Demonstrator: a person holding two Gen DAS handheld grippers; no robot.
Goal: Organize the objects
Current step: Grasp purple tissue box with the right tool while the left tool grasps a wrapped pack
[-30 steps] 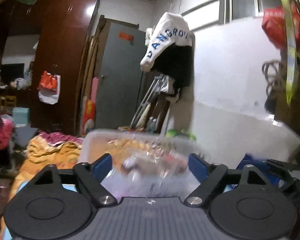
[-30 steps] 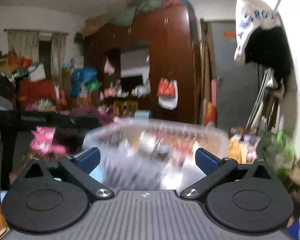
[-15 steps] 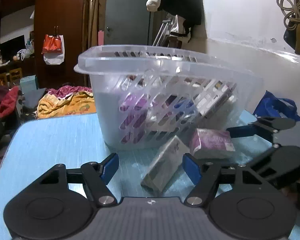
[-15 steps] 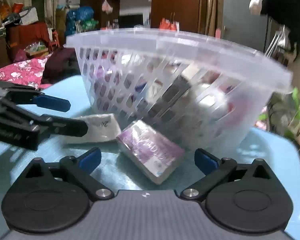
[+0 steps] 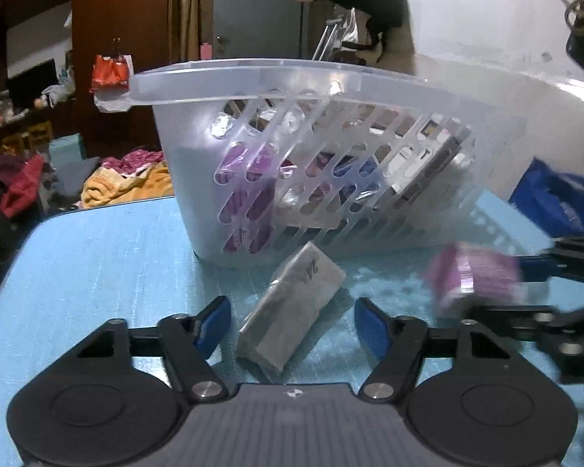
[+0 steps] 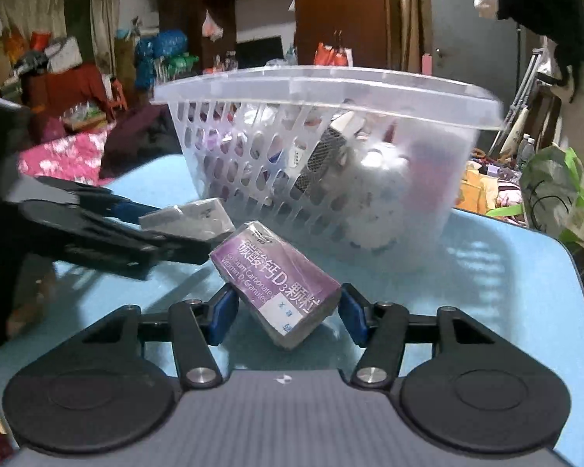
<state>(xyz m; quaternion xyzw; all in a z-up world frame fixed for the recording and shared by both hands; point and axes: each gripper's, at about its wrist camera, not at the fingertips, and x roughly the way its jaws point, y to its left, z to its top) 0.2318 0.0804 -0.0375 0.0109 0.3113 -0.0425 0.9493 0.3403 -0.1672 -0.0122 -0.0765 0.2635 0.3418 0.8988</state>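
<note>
1. Your left gripper (image 5: 292, 325) hangs low over the blue table (image 5: 97, 264) with its jaws wide apart; neither blue pad touches anything.
2. Between those pads lies the grey box (image 5: 292, 307) — flat on the table, its long side running from near-left to far-right, its far end just short of the basket.
3. The clear plastic basket (image 5: 331, 163) stands on the far part of the table, tilted so its rim drops toward the right. Through the slotted wall you can see purple, blue and white packs piled inside; which pack lies on which you cannot tell.
4. Your right gripper (image 6: 288, 311) has the purple box (image 6: 276, 280) between its pads. The box sits askew, printed face up, one corner toward the basket. The pads are drawn in close to its sides — whether both press on it, the pictures do not settle.
5. In the left wrist view that same purple box (image 5: 471, 276) shows blurred at the right, near the grey box but apart from it.
6. In the right wrist view the grey box (image 6: 187, 218) lies left of the purple one, beside the basket's near wall (image 6: 253, 179), with the left gripper's dark fingers (image 6: 109, 233) around it.
</note>
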